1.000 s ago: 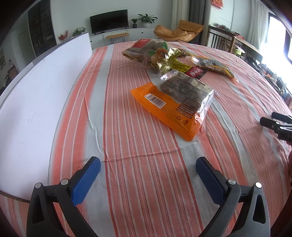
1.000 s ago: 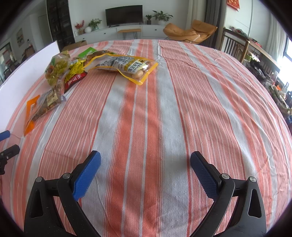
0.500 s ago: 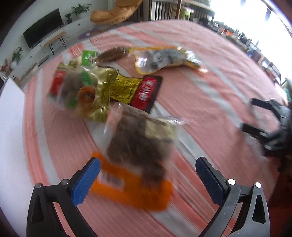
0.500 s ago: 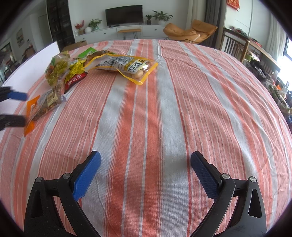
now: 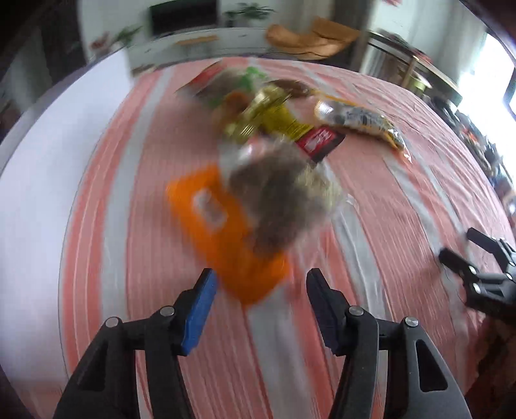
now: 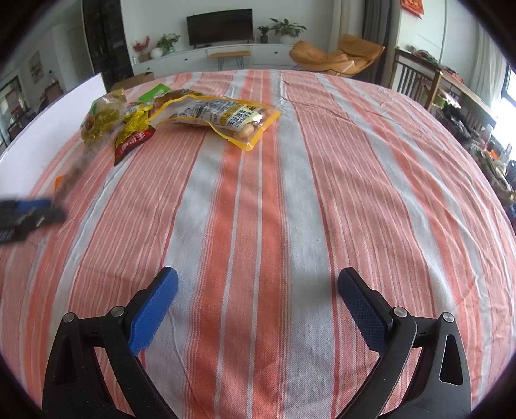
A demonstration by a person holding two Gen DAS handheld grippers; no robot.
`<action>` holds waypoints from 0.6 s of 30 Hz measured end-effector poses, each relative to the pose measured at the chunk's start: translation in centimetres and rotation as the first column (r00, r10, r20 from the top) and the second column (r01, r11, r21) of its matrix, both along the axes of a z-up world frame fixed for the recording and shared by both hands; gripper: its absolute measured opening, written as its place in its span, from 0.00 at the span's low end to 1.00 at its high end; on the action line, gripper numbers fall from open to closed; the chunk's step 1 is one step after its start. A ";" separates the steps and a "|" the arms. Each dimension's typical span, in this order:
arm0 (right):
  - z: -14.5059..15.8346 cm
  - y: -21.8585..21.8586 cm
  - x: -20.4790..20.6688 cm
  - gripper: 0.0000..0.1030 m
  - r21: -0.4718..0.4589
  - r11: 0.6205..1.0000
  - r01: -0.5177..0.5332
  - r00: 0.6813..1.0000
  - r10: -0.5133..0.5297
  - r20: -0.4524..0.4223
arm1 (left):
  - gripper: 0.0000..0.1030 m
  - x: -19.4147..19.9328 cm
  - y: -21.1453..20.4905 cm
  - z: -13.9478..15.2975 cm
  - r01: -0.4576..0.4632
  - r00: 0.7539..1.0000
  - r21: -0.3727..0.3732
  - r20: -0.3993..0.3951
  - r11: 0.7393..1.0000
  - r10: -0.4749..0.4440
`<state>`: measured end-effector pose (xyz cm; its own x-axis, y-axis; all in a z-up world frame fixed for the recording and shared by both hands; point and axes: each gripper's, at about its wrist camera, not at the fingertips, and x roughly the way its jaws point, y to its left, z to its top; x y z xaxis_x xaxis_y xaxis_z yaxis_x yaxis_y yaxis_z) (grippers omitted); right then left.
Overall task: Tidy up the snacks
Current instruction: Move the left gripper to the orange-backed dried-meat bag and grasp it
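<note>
Left wrist cam, blurred: left gripper was spread w/ an orange-edged snack bag just ahead on the striped cloth, likely light, crinkly, best pinched at its flat edge; right wrist cam: right gripper gaped, holding nothing.

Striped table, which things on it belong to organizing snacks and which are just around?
Job:
orange-edged clear pouch
yellow-edged peanut bag
red and yellow packet
gold crinkled bag

Around:
white board
orange lounge chair
black television
</note>
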<state>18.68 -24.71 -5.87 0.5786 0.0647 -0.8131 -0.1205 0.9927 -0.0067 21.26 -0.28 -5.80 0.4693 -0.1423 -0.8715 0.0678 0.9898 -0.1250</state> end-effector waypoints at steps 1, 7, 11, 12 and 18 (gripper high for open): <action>0.0 0.0 0.0 0.98 0.000 1.000 0.000 1.000 0.000 0.000 | 0.57 -0.4 0.2 0.1 0.001 1.000 -0.020 0.006 1.000 -0.001; 0.0 0.0 0.0 0.98 0.000 1.000 0.000 1.000 0.000 0.000 | 0.85 1.6 -1.9 3.1 0.273 0.956 0.058 0.093 0.960 -0.278; 0.0 0.0 0.0 0.98 0.000 1.000 0.000 1.000 0.000 0.000 | 0.93 5.8 -3.0 3.9 0.416 0.903 0.097 0.069 0.904 -0.424; 0.0 0.0 0.0 0.98 0.000 1.000 0.000 1.000 0.000 0.000 | 0.93 7.3 -3.2 3.6 0.439 0.894 0.102 0.052 0.892 -0.446; 0.0 0.0 0.0 0.98 0.000 1.000 0.000 1.000 0.000 -0.001 | 0.94 11.7 -2.2 0.1 0.493 0.869 0.013 -0.058 0.870 -0.492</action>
